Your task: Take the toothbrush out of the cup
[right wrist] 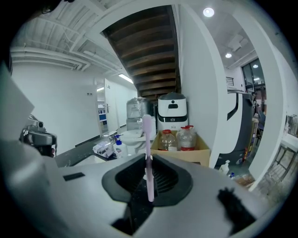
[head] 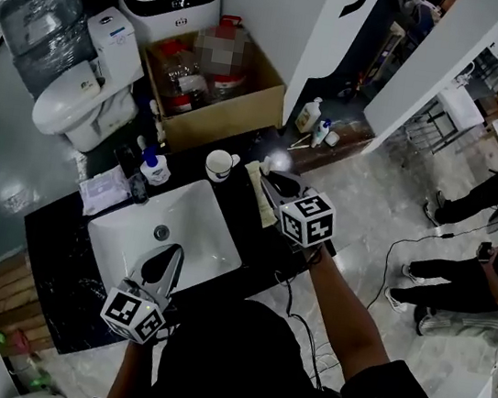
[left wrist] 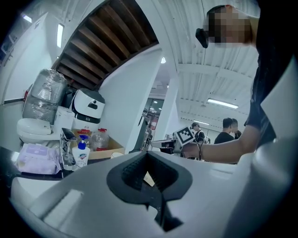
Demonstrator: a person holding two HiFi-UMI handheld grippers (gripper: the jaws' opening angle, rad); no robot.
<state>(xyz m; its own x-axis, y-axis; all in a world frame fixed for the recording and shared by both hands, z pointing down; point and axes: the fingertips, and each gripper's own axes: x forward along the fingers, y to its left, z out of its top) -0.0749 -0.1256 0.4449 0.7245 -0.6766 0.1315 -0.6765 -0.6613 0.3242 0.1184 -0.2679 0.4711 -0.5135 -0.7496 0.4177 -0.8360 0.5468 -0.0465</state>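
1. The right gripper [head: 274,183] was clamped on a pink toothbrush [right wrist: 147,139]. In the right gripper view the brush stood upright between the closed jaws, with its upper end poking out above them
2. The toothbrush was clear of the white cup [head: 221,165], which stood on the black countertop [head: 55,257] just behind the far right corner of the white sink basin [head: 199,223]. The right gripper hung over the counter, just to the right of the cup
3. The left gripper [left wrist: 148,160] had its jaws pressed together with nothing between them, and hung over the near edge of the sink
4. A hand-soap pump bottle [head: 153,168] stood left of the cup, and a pack of wipes [head: 105,189] lay further left
5. Beyond the counter were a cardboard box [head: 234,112] holding large water bottles and a white toilet [head: 73,107]
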